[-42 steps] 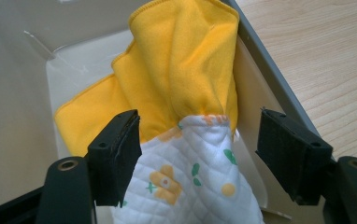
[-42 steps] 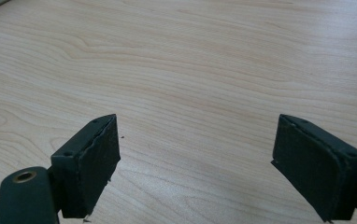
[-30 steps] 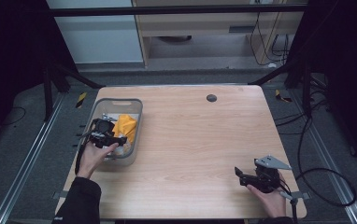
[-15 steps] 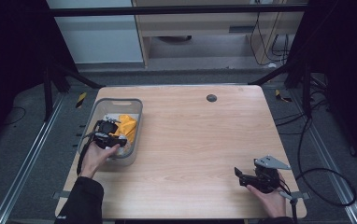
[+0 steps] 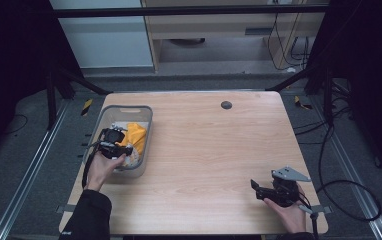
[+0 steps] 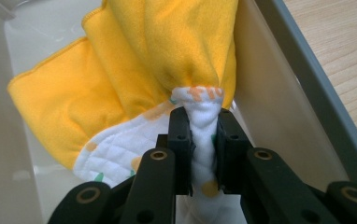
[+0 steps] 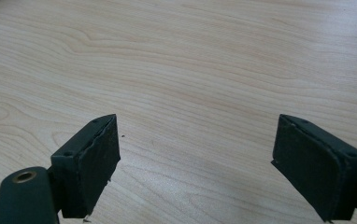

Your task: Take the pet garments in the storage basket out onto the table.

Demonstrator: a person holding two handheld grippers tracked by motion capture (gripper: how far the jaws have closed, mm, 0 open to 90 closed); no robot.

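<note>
A yellow cloth [image 5: 135, 135] with a white quilted, printed underside [image 6: 116, 161] lies bunched inside a grey plastic bin [image 5: 144, 117] at the table's left. My left gripper [image 5: 121, 149] reaches into the bin and is shut on a fold of the cloth's white side [image 6: 203, 135], close to the bin's right wall [image 6: 279, 107]. My right gripper [image 5: 255, 186] rests low over the bare wood near the front right of the table, open wide with nothing between its pads [image 7: 92, 163].
The wooden table [image 5: 209, 150] has a small dark round grommet [image 5: 226, 105] near its far edge. Cables trail on the floor to the right. Metal frame bars stand at both back corners.
My left gripper has moved a little forward and right inside the bin, onto the cloth. The right gripper has stayed put.
</note>
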